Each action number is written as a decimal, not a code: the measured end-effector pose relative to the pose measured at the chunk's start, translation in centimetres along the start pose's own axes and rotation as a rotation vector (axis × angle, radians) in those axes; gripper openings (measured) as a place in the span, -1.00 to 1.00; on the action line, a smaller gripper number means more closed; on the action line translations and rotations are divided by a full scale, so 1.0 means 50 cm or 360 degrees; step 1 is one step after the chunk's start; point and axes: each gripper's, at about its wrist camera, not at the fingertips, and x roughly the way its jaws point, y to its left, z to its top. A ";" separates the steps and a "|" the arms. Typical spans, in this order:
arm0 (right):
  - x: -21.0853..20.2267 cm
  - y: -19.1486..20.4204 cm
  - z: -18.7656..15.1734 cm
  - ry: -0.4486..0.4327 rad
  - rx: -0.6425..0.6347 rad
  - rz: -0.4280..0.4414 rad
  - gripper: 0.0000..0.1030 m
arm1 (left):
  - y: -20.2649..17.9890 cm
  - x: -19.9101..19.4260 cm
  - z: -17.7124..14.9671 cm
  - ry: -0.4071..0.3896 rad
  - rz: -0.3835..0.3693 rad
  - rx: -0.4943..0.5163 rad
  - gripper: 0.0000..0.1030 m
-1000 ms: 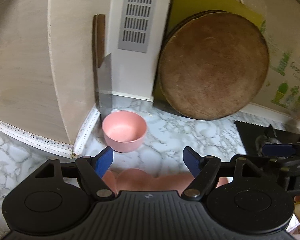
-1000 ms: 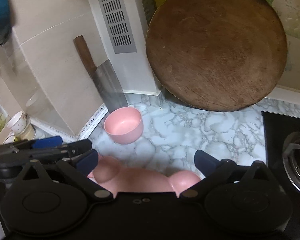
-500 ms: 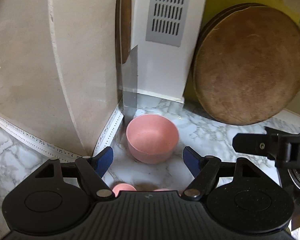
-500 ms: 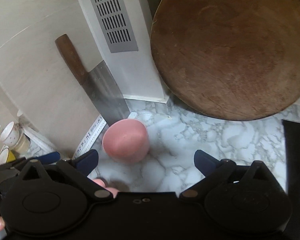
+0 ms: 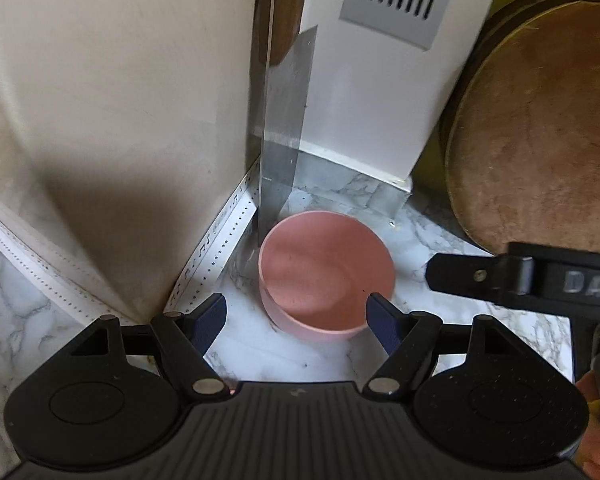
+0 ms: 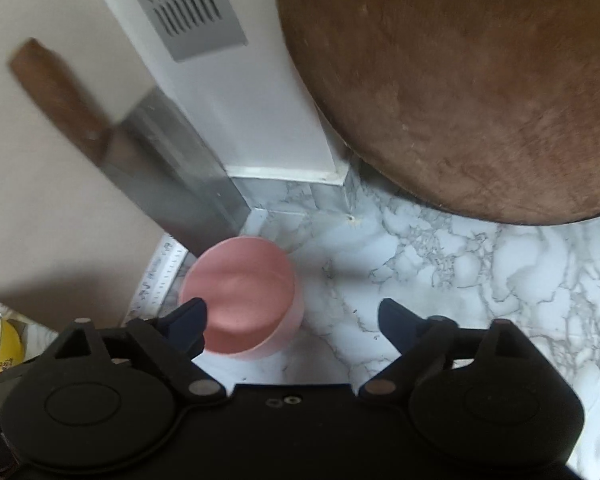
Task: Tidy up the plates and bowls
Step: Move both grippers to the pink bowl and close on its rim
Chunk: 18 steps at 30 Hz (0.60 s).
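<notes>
A small pink bowl stands upright on the marble counter in the corner, just below a leaning cleaver. My left gripper hovers open over the bowl's near side, its blue pads flanking the near rim without pressing on it. In the right wrist view the same bowl sits at the left of my right gripper. Its left fingertip overlaps the bowl's left rim and its right one stands well clear over the counter. The right jaws are closing, with the bowl partly between them. One right finger shows beside the bowl.
A cleaver with a wooden handle leans in the wall corner right behind the bowl. A big round wooden chopping board leans at the back right. A white column with a grey vent stands between them. A yellow cup sits far left.
Both grippers have come forward and down towards the pink bowl, which now looks much larger. The pink pieces seen under the grippers earlier are out of view. The right jaws have narrowed slightly.
</notes>
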 end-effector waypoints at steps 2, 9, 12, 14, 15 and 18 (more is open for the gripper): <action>0.026 -0.004 0.005 0.0025 0.0011 -0.0014 0.65 | 0.003 0.018 0.006 0.0017 -0.0010 -0.0028 0.48; 0.088 -0.011 0.014 0.0084 0.0020 -0.0021 0.39 | 0.005 0.072 0.018 0.0042 -0.0015 -0.0083 0.47; 0.107 -0.008 0.020 0.0106 0.0003 -0.0004 0.19 | 0.011 0.092 0.018 0.0062 -0.0002 -0.0115 0.45; 0.117 -0.003 0.023 0.0122 -0.0014 0.0001 0.07 | 0.015 0.103 0.018 0.0076 -0.0013 -0.0133 0.25; 0.122 -0.001 0.024 0.0126 -0.0019 0.0004 0.00 | 0.018 0.106 0.018 0.0080 -0.0013 -0.0143 0.20; 0.133 0.004 0.027 0.0141 -0.0041 0.0017 -0.12 | 0.027 0.111 0.019 0.0069 -0.0005 -0.0166 0.07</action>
